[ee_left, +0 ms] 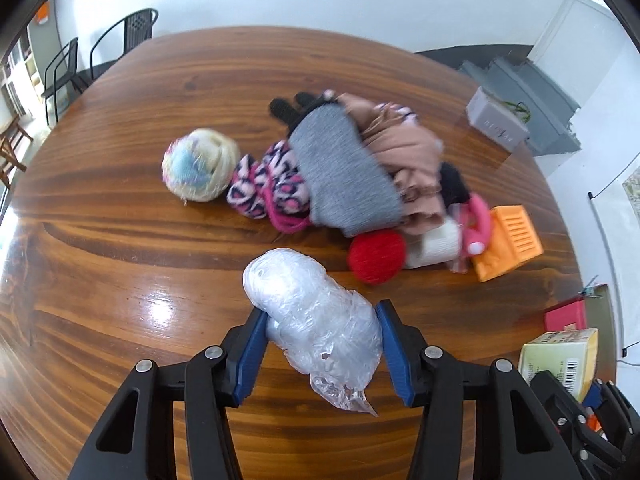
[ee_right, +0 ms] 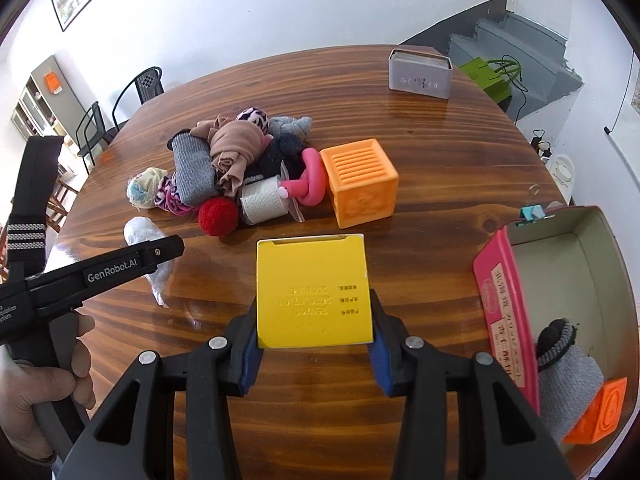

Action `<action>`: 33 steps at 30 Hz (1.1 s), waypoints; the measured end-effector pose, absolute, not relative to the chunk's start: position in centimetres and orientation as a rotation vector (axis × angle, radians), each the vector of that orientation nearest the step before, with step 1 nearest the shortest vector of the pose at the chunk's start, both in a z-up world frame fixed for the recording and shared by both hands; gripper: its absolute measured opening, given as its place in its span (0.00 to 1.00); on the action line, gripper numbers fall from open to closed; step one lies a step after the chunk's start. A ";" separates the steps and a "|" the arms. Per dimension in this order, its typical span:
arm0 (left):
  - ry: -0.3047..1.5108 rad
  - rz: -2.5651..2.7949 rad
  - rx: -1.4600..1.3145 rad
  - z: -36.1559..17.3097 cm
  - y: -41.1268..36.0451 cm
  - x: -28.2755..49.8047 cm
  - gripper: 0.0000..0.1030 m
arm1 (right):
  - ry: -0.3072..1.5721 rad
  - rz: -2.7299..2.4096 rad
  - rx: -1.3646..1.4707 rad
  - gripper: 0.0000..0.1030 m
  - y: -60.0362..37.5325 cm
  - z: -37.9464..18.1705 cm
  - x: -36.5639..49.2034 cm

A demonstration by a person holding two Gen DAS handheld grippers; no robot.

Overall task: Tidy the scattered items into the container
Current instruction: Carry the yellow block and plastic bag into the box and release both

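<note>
Polished wooden desk [ee_right: 420,168], seen from both wrists. Left gripper [ee_left: 322,346]: a plastic-wrapped bundle [ee_left: 308,312] is held between the jaws, which are narrowed onto its sides. Right gripper [ee_right: 314,344]: a yellow box [ee_right: 314,292] is clamped squarely between the partly closed jaws. To the right of these jaws, the pink container [ee_right: 506,308] is shown open; a clothing heap [ee_right: 232,160] is seen beyond.

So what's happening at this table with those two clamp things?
A person is tidying clutter into the pink container, using a handheld gripper in each hand. The left gripper has closed on a clear plastic-wrapped bundle; the right gripper holds a yellow box. A grey sock and an orange block are already inside.
</note>
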State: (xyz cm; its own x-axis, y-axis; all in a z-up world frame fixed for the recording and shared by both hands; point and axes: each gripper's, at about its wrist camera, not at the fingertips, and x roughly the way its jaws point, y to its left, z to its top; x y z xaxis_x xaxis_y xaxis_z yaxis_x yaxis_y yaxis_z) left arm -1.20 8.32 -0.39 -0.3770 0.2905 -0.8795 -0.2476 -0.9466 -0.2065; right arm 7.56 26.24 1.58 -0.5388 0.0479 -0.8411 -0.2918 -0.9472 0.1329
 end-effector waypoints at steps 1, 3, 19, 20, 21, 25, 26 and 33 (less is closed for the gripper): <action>-0.059 2.368 -1.516 -0.1 8.5 -1.1 0.53 | 0.386 2.571 -1.384 0.47 26.5 1.8 7.8; -0.056 2.365 -1.494 0.7 8.9 -0.2 0.53 | 0.392 2.574 -1.372 0.47 27.0 2.0 8.4; 0.008 2.301 -1.339 5.6 17.1 4.4 0.53 | 0.462 2.543 -1.217 0.47 33.3 4.8 14.7; 0.013 2.291 -1.330 5.8 17.8 4.8 0.53 | 0.466 2.537 -1.209 0.47 33.8 4.9 15.1; 0.020 2.280 -1.319 6.1 18.6 5.2 0.53 | 0.472 2.527 -1.198 0.47 34.4 5.0 15.8; 0.046 2.225 -1.288 6.7 21.9 6.7 0.53 | 0.494 2.488 -1.160 0.47 36.8 5.3 18.0; 0.051 2.217 -1.282 6.7 22.5 7.0 0.53 | 0.503 2.471 -1.149 0.47 37.6 5.3 18.7; 0.101 2.132 -1.229 7.5 27.7 9.6 0.53 | 0.540 2.398 -1.095 0.47 41.5 5.5 22.2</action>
State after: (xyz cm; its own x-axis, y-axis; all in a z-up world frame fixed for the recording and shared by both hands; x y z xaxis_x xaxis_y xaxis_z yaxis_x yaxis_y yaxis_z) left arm 9.60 27.72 7.49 -0.3356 0.5072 -0.7938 -0.5801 -0.7752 -0.2501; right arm 22.22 41.49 5.45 -0.5856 0.2328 -0.7765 -0.5432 -0.8237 0.1627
